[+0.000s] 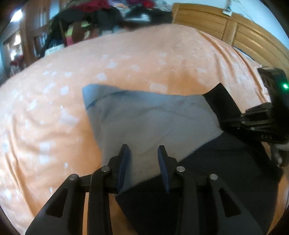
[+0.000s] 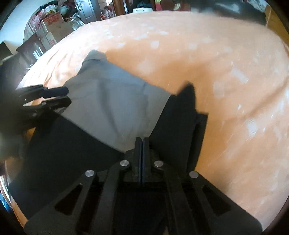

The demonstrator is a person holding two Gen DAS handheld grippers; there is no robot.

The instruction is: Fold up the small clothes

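Garment (image 1: pixel 153 119) mid-fold on the orange bed (image 1: pixel 54 117).
Grey-and-black, it lies just ahead of both tools. Left gripper (image 1: pixel 143 153) fingers are spread over the grey panel, grasping nothing; right gripper (image 2: pixel 142 144) fingers are clenched, seemingly on the black edge. Likely next: carry that edge across and lay it flat.

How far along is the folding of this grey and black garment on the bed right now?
Early to midway, as far as I can tell. Done: the garment is spread on the orange bedsheet. In hand: the right gripper is shut at the garment's near edge, apparently pinching it; the left gripper is open over the grey part. Left: no finished fold shows, and a clothes pile waits behind.
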